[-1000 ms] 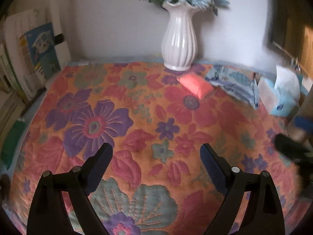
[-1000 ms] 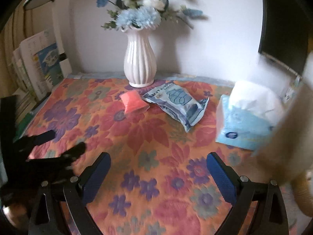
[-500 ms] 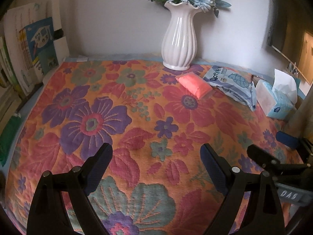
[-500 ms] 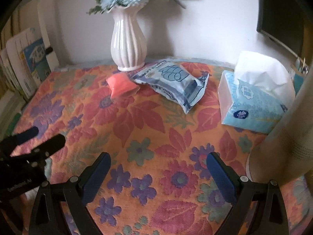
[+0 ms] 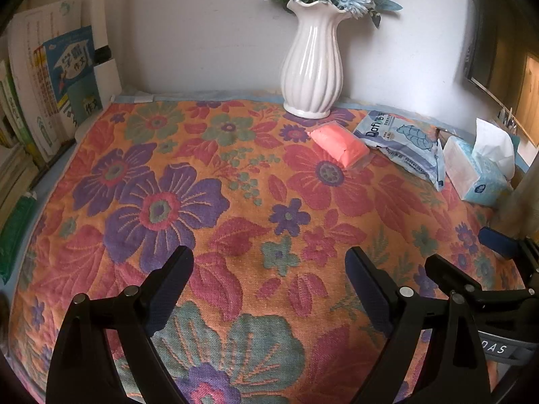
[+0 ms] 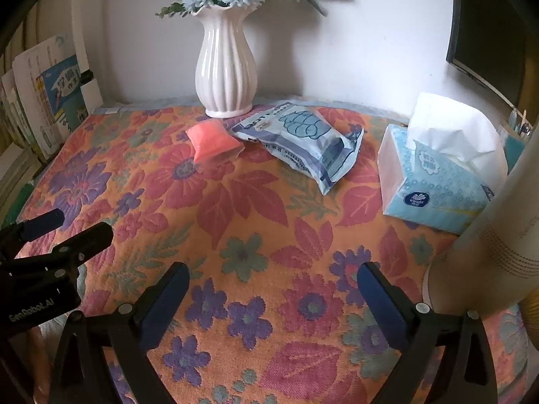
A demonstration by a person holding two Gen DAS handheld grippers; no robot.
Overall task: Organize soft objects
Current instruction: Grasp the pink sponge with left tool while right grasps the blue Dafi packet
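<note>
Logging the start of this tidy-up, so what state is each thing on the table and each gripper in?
Left gripper: open, empty.
Right gripper: open, empty.
Pink packet: lying flat, untouched.
Blue wipes pack: lying flat, crumpled.
Tissue box: open, tissue sticking out.
Vase: upright, holding flowers.

On the tabletop (image 6: 269, 229) under its one floral cloth: one white ribbed vase (image 6: 225, 67) of blue flowers, one pink soft packet (image 6: 214, 143), one blue-and-white wipes pack (image 6: 303, 138), one blue tissue box (image 6: 434, 181), two tongs, left tongs (image 5: 269, 281) and right tongs (image 6: 273, 291).
</note>
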